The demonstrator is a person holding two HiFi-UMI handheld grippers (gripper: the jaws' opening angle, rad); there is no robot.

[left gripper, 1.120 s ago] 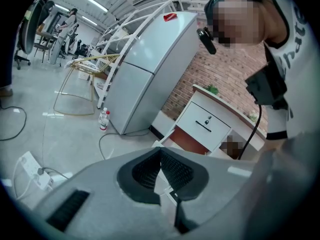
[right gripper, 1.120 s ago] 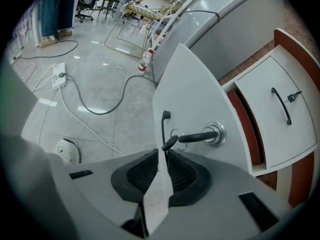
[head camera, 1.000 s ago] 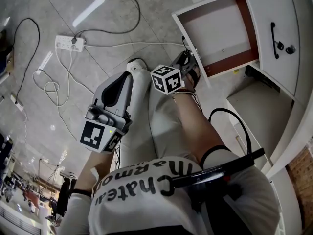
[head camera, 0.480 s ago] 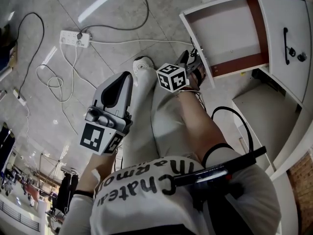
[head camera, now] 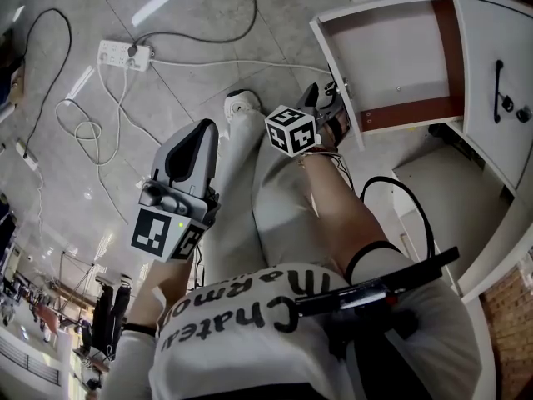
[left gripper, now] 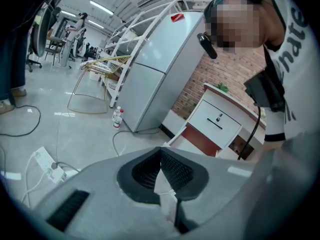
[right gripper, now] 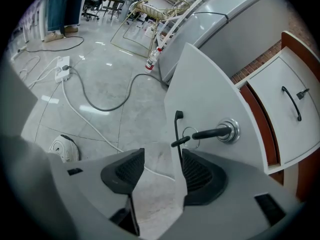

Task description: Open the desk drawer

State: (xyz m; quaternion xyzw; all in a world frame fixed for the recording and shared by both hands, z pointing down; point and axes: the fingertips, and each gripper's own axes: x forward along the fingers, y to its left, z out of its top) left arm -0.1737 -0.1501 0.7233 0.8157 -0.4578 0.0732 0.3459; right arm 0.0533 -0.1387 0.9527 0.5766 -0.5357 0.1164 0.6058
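Logging drawer (head camera: 412,111): it stands pulled well out from below a second, closed drawer (head camera: 500,40). Only its white bottom and brown inner walls show inside. Right gripper (right gripper: 163,154) is at the open drawer's front panel. Its jaws have just been opening and stand apart, released, with the black handle (right gripper: 178,131) in the gap just beside one pad, unclamped. Key (right gripper: 212,132) sticks out of the front panel beside the handle. Left gripper (left gripper: 161,151) hangs well away from the drawer, over the person's leg (head camera: 275,198), jaws clenched together on nothing.
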